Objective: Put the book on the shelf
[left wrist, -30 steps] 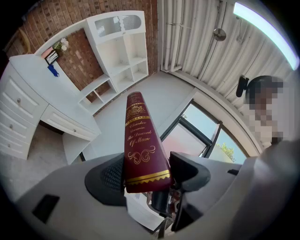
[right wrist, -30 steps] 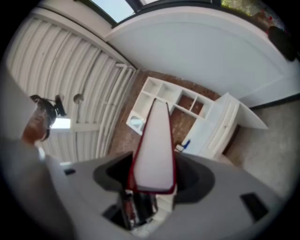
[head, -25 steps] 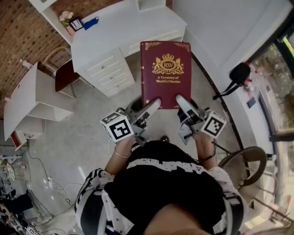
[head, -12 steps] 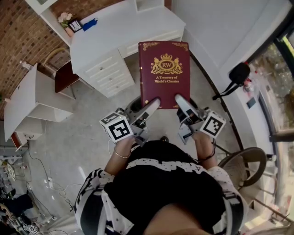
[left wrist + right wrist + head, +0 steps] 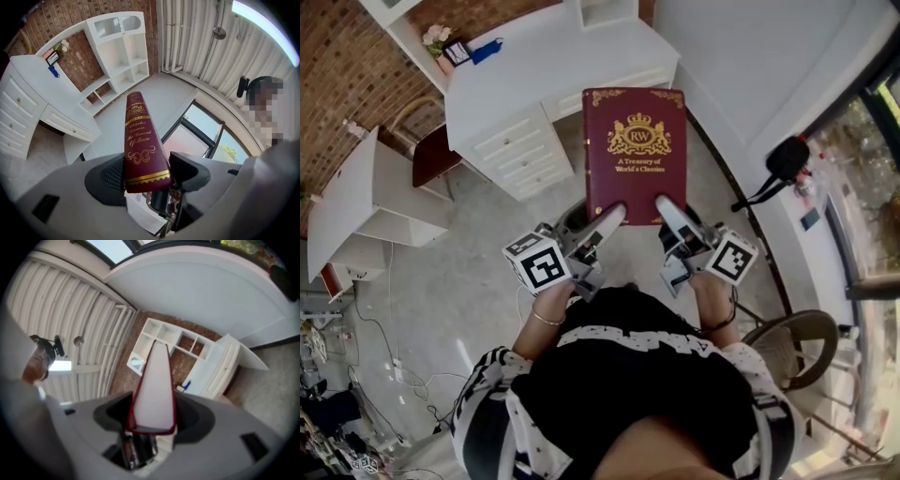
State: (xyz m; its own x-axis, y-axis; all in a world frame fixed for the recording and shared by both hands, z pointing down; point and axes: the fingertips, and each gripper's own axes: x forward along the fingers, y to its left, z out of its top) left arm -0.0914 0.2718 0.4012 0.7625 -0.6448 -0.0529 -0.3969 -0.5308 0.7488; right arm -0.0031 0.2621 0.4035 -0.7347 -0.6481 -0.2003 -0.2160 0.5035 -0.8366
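A maroon hardback book (image 5: 635, 155) with gold print lies flat, cover up, held out in front of the person over the floor. My left gripper (image 5: 614, 214) is shut on its near edge at the spine side; the gold-lettered spine (image 5: 139, 140) stands between the pads of the left gripper (image 5: 145, 174). At the page side my right gripper (image 5: 667, 208) is shut on the same edge, and the white page block (image 5: 154, 390) fills the right gripper (image 5: 152, 417). The white shelf unit (image 5: 123, 51) stands ahead against the brick wall, above a white desk (image 5: 553, 66).
The desk has a drawer stack (image 5: 520, 145); a small framed picture with flowers (image 5: 442, 42) sits on its top. A brown chair (image 5: 431, 155) and a white side table (image 5: 366, 197) stand at the left. A wicker chair (image 5: 792, 337) and a black stand-mounted device (image 5: 783, 159) are at the right.
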